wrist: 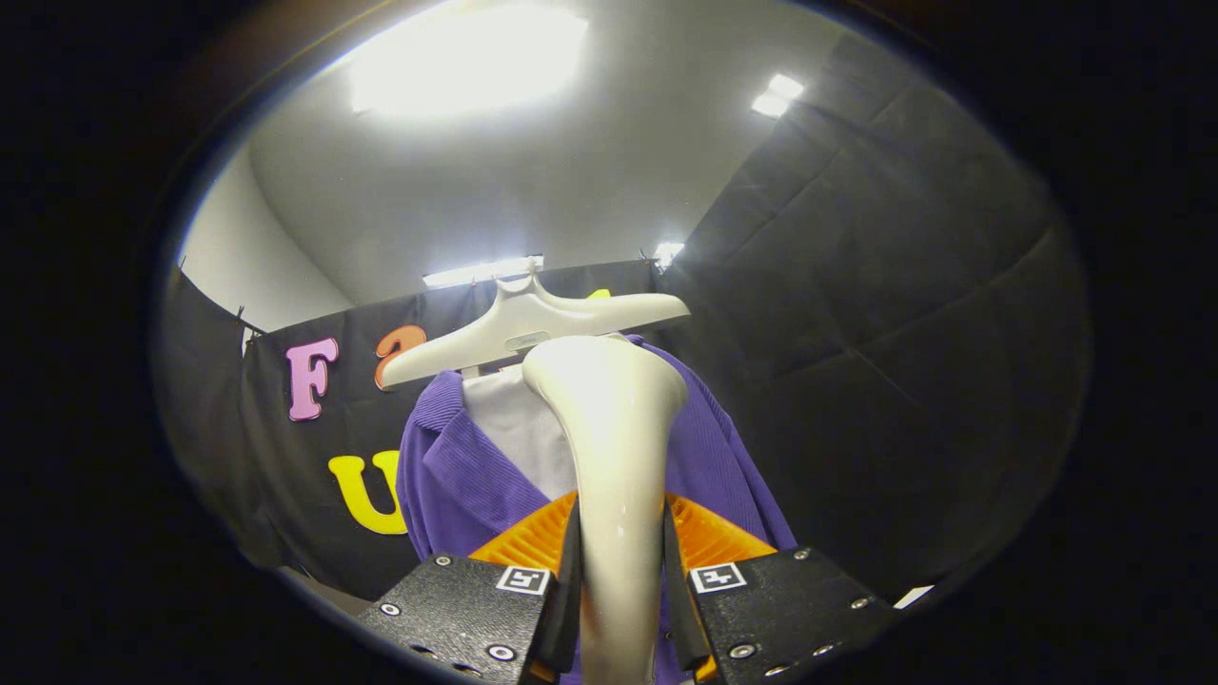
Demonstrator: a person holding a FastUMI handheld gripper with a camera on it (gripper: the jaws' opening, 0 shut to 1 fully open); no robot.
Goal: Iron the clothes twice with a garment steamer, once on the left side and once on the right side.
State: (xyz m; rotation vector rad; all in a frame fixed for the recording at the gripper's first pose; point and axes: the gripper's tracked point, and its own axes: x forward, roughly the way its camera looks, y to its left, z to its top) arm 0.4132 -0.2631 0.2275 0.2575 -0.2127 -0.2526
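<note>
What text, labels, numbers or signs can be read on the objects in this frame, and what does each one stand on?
No readable words, brands or numbers on the objects.
Two square black-and-white marker tags sit on the gripper fingers: coded patterns, not text.
Steamer, clamped between both fingers: plain cream surface, no print visible.
Hanger: a small raised patch at its centre, too small to read.
Purple jacket: no label visible.

The cream plastic garment steamer (617, 447) sits clamped between the gripper (618, 580) fingers. Beyond the steamer, the purple corduroy jacket (457, 476) hangs on the white plastic hanger (533, 328).
</note>
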